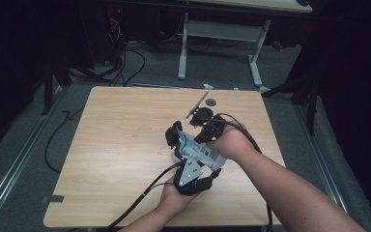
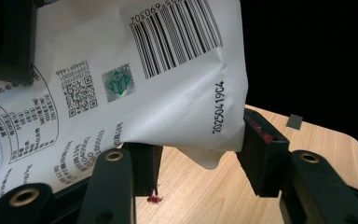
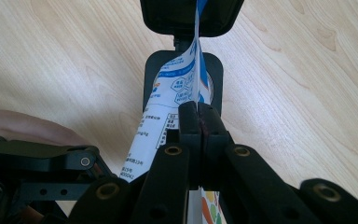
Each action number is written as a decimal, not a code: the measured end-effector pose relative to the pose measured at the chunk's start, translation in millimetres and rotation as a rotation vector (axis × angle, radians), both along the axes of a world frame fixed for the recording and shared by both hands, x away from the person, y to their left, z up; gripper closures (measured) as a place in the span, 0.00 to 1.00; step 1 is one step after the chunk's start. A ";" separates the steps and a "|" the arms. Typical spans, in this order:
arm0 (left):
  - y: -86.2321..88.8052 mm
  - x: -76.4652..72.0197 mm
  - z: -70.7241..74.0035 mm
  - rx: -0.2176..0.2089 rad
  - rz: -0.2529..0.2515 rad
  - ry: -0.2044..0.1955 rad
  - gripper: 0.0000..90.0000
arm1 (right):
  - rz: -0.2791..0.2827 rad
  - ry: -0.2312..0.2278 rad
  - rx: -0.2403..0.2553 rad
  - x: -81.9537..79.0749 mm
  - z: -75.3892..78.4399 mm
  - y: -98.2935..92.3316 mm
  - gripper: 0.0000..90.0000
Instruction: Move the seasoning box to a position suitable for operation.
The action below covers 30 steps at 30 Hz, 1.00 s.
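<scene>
Nearest, at the counter's near edge, the person's left hand point(image 1: 174, 198) comes up from below and holds the left hand-held gripper point(image 1: 183, 152) pointing away across the counter point(image 1: 121, 145), its grey three-cornered plate on top and two black cables trailing back toward the near left. In the left gripper view its jaws stand fairly wide and press on either side of a white printed pouch point(image 2: 135, 79), which bears a barcode, a QR code and a date stamp and bulges between them. Just beyond, the right forearm reaches in from the near right, the wrist bent inward, and the right hand point(image 1: 232, 142) holds the right hand-held gripper point(image 1: 193, 140) aimed left and toward the other one. In the right gripper view its jaws are pressed fully together on the thin edge of the same pouch point(image 3: 177, 93), which stands upright on edge. So there is one pouch, held just above the middle of the counter, right of centre, by two hand-held grippers. Farther off, near the counter's far edge, lie one thin grey strip point(image 1: 196, 105) and one small dark round piece point(image 1: 211, 102). The counter is pale wood grain. Beyond it are grey carpet, loose cables and the white legs of another desk point(image 1: 222, 34) in a dark room.
</scene>
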<state>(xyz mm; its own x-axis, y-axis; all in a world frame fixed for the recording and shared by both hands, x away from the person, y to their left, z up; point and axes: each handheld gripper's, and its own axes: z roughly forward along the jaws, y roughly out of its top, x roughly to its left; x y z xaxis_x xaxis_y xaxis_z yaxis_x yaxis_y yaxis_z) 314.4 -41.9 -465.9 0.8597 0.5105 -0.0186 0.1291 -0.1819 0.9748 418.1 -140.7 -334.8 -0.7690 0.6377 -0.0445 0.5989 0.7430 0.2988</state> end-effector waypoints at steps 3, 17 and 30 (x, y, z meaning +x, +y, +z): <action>-0.2 0.1 0.1 -0.003 0.000 0.004 0.59 | 0.002 0.000 -0.002 0.3 -0.4 0.4 1.00; -1.0 2.0 0.9 -0.014 0.002 0.016 0.59 | 0.005 -0.006 -0.014 2.0 -4.3 3.3 1.00; -1.5 1.1 0.5 -0.015 -0.003 0.010 0.59 | 0.005 -0.004 -0.012 1.1 -4.3 2.3 1.00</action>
<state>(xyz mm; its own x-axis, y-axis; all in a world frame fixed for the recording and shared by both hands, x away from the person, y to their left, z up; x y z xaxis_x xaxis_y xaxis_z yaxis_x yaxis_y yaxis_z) 315.6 -43.4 -465.4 0.8610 0.5075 -0.0346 0.1381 -0.1677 0.9761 419.2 -138.4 -339.0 -0.7718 0.6335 -0.0551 0.5941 0.7493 0.2925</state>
